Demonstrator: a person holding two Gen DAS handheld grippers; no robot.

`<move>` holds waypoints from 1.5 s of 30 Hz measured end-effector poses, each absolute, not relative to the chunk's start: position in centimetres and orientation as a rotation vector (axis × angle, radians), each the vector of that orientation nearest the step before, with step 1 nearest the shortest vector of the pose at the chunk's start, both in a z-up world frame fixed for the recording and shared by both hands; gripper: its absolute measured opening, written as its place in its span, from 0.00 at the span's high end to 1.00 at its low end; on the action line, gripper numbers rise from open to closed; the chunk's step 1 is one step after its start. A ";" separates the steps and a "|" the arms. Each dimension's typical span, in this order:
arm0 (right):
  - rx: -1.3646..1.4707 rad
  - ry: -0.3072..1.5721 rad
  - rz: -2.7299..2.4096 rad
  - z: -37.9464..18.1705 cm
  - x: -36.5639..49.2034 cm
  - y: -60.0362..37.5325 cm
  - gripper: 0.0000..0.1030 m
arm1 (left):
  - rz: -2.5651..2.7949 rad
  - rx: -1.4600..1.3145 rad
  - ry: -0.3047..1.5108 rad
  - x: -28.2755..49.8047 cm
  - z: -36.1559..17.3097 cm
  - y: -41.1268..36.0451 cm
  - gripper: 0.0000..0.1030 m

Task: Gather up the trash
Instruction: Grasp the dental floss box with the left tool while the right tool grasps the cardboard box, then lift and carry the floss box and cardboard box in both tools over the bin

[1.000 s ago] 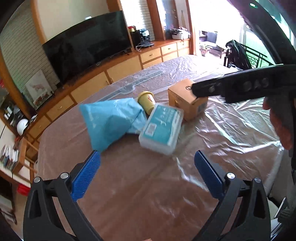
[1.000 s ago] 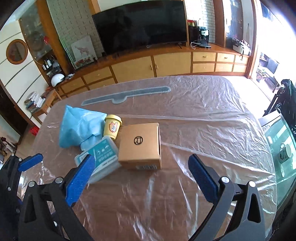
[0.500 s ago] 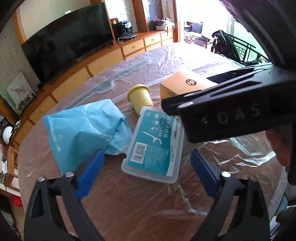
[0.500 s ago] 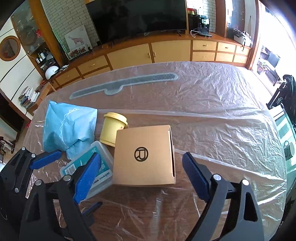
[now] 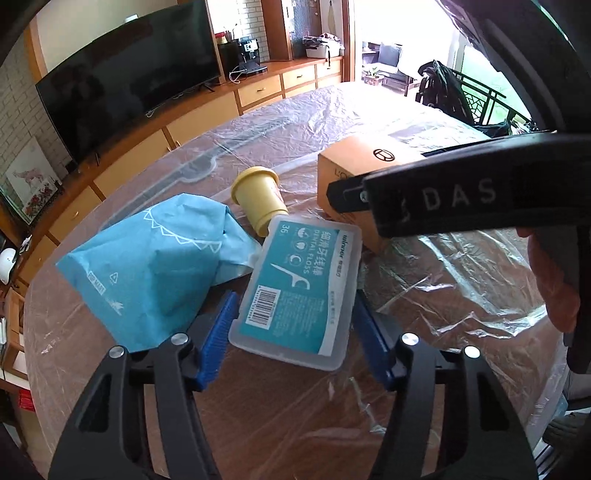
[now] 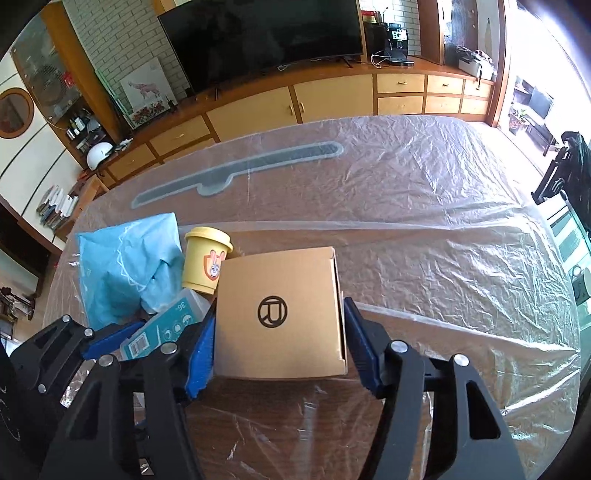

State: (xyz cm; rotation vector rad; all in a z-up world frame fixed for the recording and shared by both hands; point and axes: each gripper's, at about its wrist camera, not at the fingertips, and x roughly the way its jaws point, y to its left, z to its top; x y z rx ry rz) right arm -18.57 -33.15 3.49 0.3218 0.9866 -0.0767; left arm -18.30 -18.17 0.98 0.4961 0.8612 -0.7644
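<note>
On the film-covered table [image 6: 443, 240] a clear dental floss box [image 5: 295, 288] with a teal label lies flat. My left gripper [image 5: 295, 325] straddles its near end, jaws closing, blue pads [image 5: 221, 325] against both long sides. A brown cardboard box [image 6: 277, 314] with a round logo sits between the fingers of my right gripper [image 6: 279, 350]; its jaws are closing too, pads touching both side walls. A yellow cup [image 6: 205, 262] and a crumpled blue bag [image 6: 125, 266] lie just behind and to the left. A right gripper finger [image 5: 443, 195] hides part of the cardboard box [image 5: 354, 166].
A person's hand [image 5: 554, 288] holds the right gripper at the right edge. A long grey strip [image 6: 240, 170] lies under the film farther back. Beyond the table stand a wooden cabinet [image 6: 332, 96] and a large television [image 6: 258, 33]. The table edge curves round on the right.
Both grippers came down and forward onto the pile. Their jaws narrowed from wide open, the left around the floss box and the right around the cardboard box.
</note>
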 end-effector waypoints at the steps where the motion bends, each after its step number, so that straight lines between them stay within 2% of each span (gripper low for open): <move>1: 0.329 0.982 -0.076 3.6 -18.7 -33.3 0.41 | -0.767 0.490 0.860 -18.5 1.2 -18.1 0.41; 11: 0.381 0.980 -0.039 4.4 -19.9 -34.5 0.41 | -0.780 0.437 0.876 -20.0 2.4 -17.2 0.45; 23: 0.211 1.007 -0.061 3.4 -20.7 -32.6 0.42 | -0.749 0.448 0.927 -20.0 0.8 -17.3 0.45; 29: 0.205 1.015 -0.064 3.0 -20.1 -32.5 0.41 | -0.732 0.435 0.956 -19.1 0.6 -17.5 0.39; 30: 0.218 1.012 -0.060 2.9 -20.0 -32.6 0.38 | -0.732 0.435 0.957 -19.0 0.6 -17.5 0.38; 31: 0.230 1.007 -0.055 2.8 -20.0 -32.8 0.30 | -0.730 0.441 0.956 -18.9 0.6 -17.5 0.36; 33: 0.234 0.999 -0.056 2.7 -19.9 -33.0 0.24 | -0.726 0.452 0.951 -18.9 0.6 -17.6 0.34; 35: 0.217 0.989 -0.068 2.8 -19.9 -33.1 0.24 | -0.733 0.453 0.945 -18.8 0.7 -17.7 0.32; 36: 0.203 0.984 -0.076 2.9 -19.8 -33.1 0.24 | -0.736 0.451 0.944 -18.8 0.8 -17.7 0.24; 37: 0.188 0.984 -0.082 3.0 -19.7 -33.0 0.24 | -0.741 0.445 0.941 -18.7 0.9 -17.7 0.22; 45: 0.193 1.005 -0.028 3.0 -18.9 -32.9 0.24 | -0.737 0.441 0.945 -18.2 1.1 -18.1 0.22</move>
